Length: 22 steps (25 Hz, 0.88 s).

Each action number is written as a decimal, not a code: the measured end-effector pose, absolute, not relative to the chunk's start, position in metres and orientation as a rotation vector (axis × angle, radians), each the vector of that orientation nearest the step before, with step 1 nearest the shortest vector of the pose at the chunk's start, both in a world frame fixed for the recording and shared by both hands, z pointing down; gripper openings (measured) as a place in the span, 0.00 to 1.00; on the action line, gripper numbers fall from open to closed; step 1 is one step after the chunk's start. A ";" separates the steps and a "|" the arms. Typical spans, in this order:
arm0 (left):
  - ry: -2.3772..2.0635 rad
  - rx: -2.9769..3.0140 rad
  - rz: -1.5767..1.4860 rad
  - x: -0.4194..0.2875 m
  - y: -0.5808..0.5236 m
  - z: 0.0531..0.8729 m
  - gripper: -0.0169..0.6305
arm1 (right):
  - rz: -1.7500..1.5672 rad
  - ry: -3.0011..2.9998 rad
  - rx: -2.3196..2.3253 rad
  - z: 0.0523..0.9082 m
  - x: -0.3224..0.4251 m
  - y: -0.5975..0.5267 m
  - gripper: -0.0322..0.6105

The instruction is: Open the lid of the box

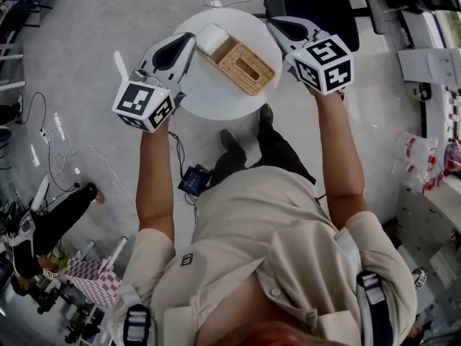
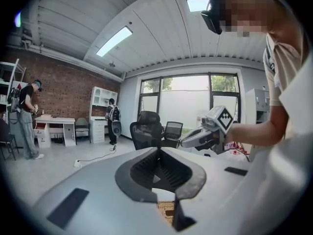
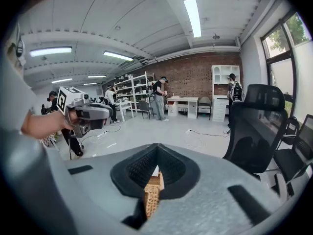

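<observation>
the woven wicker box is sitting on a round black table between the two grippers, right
Not quite: the round table is white, not black, as the head view shows. The tan woven wicker box does sit on it, between the left gripper and the right gripper.

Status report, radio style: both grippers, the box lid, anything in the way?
Left gripper shut, empty, left of box. Right gripper shut, empty, opposite side. Wicker box lid on, untouched. White block at its end.
</observation>
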<state>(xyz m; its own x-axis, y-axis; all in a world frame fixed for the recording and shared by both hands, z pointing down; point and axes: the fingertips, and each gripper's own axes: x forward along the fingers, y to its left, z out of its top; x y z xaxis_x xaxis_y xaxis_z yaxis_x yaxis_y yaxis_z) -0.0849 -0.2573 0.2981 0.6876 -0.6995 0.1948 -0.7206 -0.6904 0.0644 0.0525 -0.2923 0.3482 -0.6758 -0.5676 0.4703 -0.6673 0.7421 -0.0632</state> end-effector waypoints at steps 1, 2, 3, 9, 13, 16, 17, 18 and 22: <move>-1.165 2.751 0.240 -0.084 -0.258 0.304 0.05 | 0.331 -2.512 0.935 0.355 0.053 -0.293 0.04; -1.163 2.742 0.245 -0.083 -0.259 0.309 0.05 | 0.341 -2.508 0.928 0.361 0.054 -0.294 0.04; -1.162 2.735 0.250 -0.081 -0.260 0.315 0.05 | 0.351 -2.505 0.921 0.367 0.056 -0.294 0.04; -1.156 2.691 0.281 -0.073 -0.261 0.349 0.05 | 0.408 -2.485 0.885 0.405 0.062 -0.294 0.04; -1.156 2.660 0.302 -0.074 -0.266 0.373 0.05 | 0.442 -2.470 0.857 0.431 0.060 -0.298 0.04; -1.156 2.636 0.319 -0.073 -0.271 0.393 0.05 | 0.471 -2.459 0.834 0.453 0.059 -0.302 0.04; -1.155 2.627 0.324 -0.073 -0.273 0.400 0.05 | 0.482 -2.455 0.825 0.460 0.058 -0.303 0.04; -1.154 2.617 0.330 -0.074 -0.273 0.407 0.05 | 0.493 -2.451 0.815 0.467 0.057 -0.303 0.04; -1.148 2.573 0.346 -0.080 -0.275 0.437 0.05 | 0.542 -2.434 0.777 0.499 0.047 -0.304 0.04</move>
